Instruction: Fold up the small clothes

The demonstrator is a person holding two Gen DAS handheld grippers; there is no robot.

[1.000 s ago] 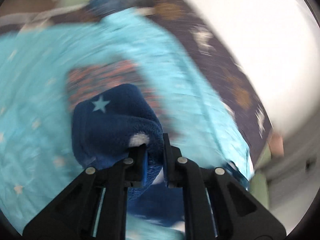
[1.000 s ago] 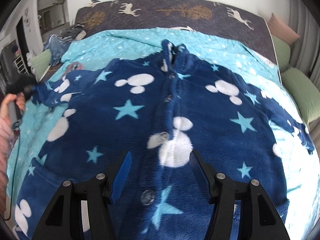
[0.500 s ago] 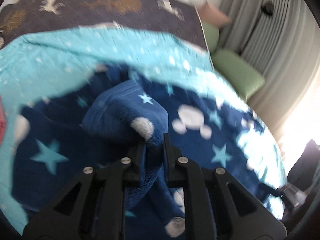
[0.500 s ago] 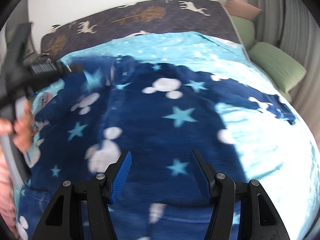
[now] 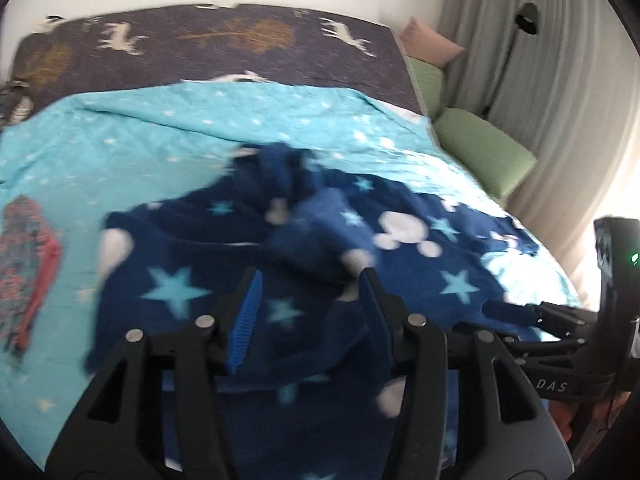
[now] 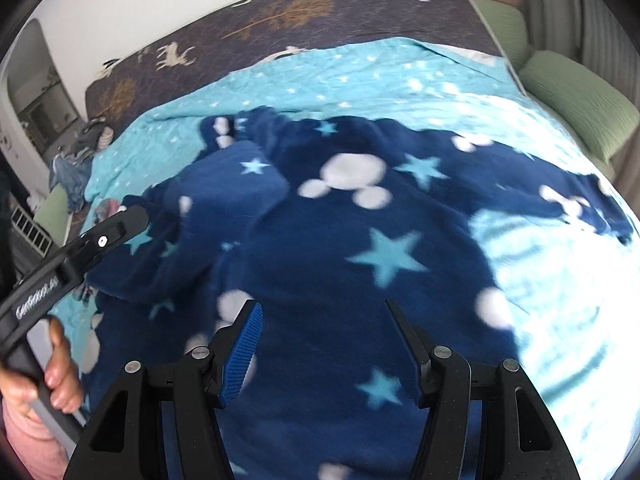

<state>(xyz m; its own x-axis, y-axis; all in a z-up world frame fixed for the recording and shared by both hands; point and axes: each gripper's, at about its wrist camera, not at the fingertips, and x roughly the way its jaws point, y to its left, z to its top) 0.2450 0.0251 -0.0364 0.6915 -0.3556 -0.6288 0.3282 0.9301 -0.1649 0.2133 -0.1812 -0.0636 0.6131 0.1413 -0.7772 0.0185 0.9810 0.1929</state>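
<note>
Left wrist view: I see turquoise quilt [image 5: 168, 136], curtain [image 5: 560, 80] beyond; navy fleece top [image 5: 400, 264] spread on quilt, collar toward headboard. Left gripper [image 5: 310, 312] jaws opening, sleeve between, unpinched.
Right wrist view: right gripper [image 6: 324, 344] fingers apart, empty, above top.

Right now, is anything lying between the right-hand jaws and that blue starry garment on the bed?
Nothing visible. The right gripper hangs with open jaws directly over the navy fleece garment, bare fabric beneath it. The left gripper, its jaws opening, is off to the side.
</note>
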